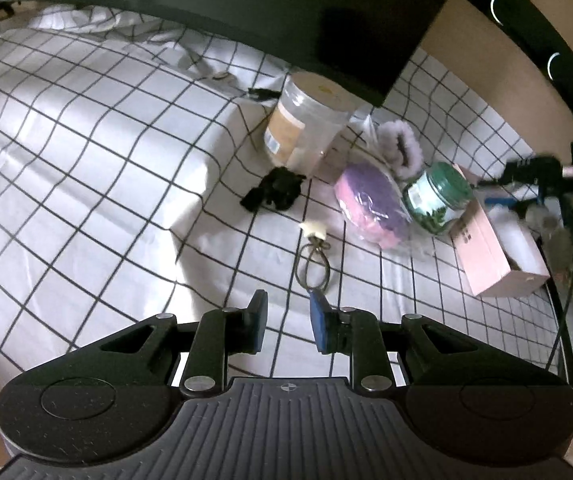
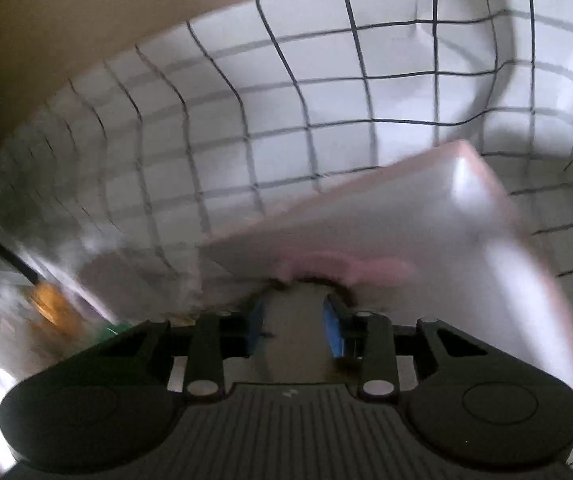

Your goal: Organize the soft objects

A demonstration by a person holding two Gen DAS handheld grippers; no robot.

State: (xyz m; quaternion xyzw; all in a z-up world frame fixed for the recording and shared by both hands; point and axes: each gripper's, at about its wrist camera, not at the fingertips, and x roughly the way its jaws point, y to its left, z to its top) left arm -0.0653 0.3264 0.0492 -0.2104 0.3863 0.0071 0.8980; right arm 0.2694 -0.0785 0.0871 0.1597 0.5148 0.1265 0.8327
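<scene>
Two grippers are out over the grid-patterned bedsheet (image 1: 86, 152), and only one looks placed for a soft pick. Nearest the left gripper (image 1: 286, 316), whose blue-padded jaws stand apart with nothing between them, lies a thin looped cord (image 1: 313, 268) with a small cream tag (image 1: 314, 231) at its far end; the loop lies just ahead of the right fingertip, its long axis running roughly straight away from the tool. Beyond that, ahead and slightly left, sits a small crumpled black fabric piece (image 1: 274, 191), apart from everything else. Ahead and to the right lies the bagged pink-and-purple soft bundle (image 1: 370, 208), its long axis slanting from upper left to lower right, touching or nearly touching the green-lidded glass jar (image 1: 438, 200). A fluffy lilac trim (image 1: 400, 148) lies just behind the bundle, and the large clear plastic jar (image 1: 306, 124) stands farther back. The pink box (image 1: 490, 256) is off to the right.

The right gripper (image 2: 294, 320) is badly blurred (moving fast, by the look of it); its jaws are parted, and whether they hold anything I cannot tell. The same pink box (image 2: 426, 216) fills its view just ahead.

My judgement: the left hand is nearer the soft things, the black fabric being the straightest reach.
</scene>
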